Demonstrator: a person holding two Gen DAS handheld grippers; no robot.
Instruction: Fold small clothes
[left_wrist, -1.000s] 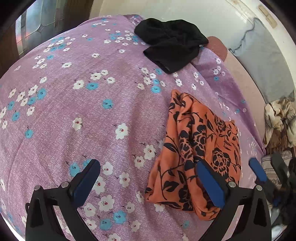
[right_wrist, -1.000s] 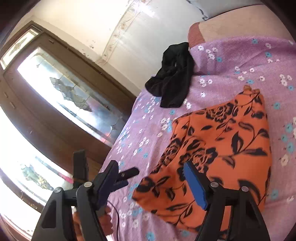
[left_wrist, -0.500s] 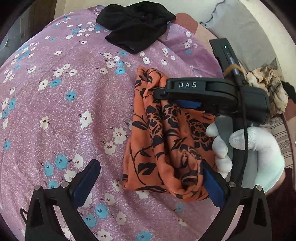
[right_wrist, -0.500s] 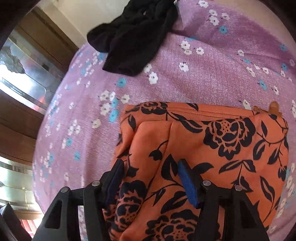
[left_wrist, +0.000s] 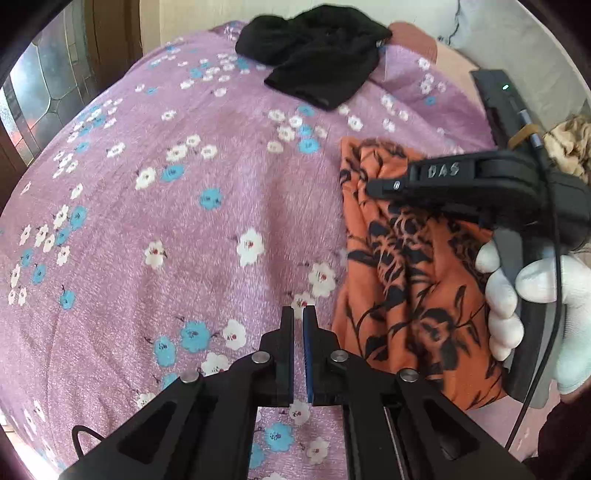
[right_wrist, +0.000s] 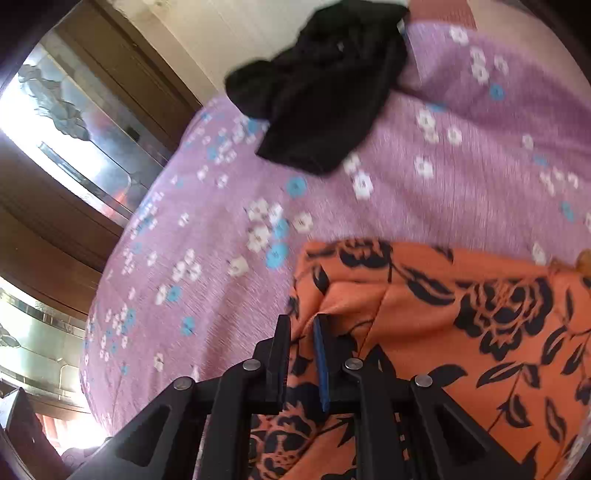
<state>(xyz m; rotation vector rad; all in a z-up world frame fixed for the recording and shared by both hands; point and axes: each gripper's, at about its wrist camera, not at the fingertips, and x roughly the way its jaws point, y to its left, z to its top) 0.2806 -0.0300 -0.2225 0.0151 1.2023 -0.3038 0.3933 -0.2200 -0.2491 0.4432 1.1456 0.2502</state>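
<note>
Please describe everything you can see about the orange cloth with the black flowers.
The orange cloth is a small, thin, soft-looking garment printed with black roses and leaves. It lies bunched and partly folded, with creases and a raised fold, on the purple flowered bedsheet, apart from the black garment further back. The right gripper is closed on a fold near its edge. The left gripper is shut beside it, over the sheet, holding nothing.
</note>
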